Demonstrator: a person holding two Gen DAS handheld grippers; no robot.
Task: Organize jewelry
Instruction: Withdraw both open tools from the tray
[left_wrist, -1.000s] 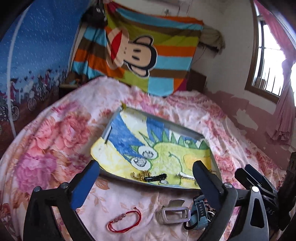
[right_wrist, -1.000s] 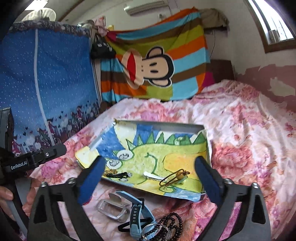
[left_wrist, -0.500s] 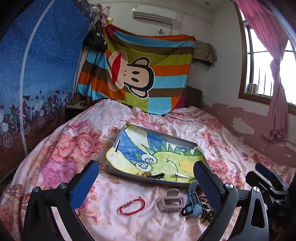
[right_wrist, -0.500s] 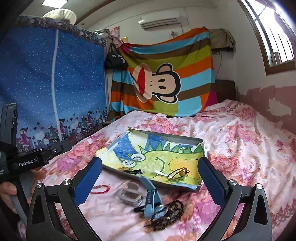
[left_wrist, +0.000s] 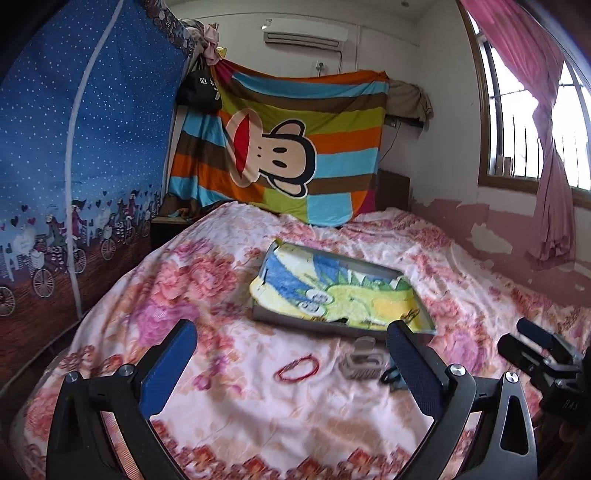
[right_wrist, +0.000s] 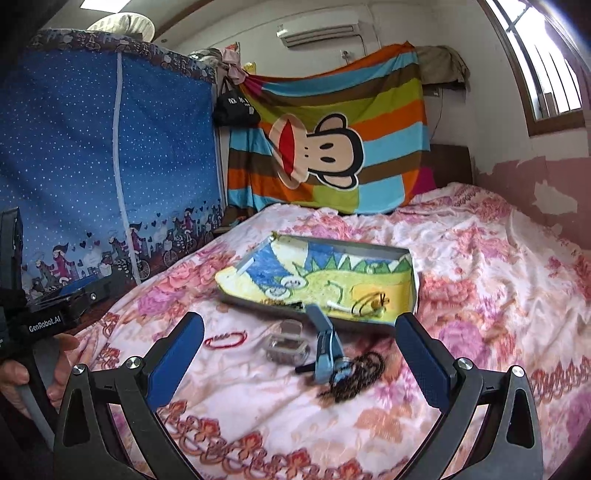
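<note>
Clearly both your left gripper (left_wrist: 291, 360) and right gripper (right_wrist: 299, 349) hang wide apart and empty above the floral bedspread (right_wrist: 480, 258). Short of the towel-lined tray (right_wrist: 413, 282) lie the red cord bracelet (right_wrist: 226, 339), clear hair claw (right_wrist: 287, 343), blue watch (right_wrist: 327, 349) and black bead strand (right_wrist: 356, 374). All look light; the strand is limp and should sag, so pinch a bunched part, and take the stiff claw across its body.

blue watch (left_wrist: 392, 377) part hidden by finger | tray (left_wrist: 258, 314) items too small to ID
</note>
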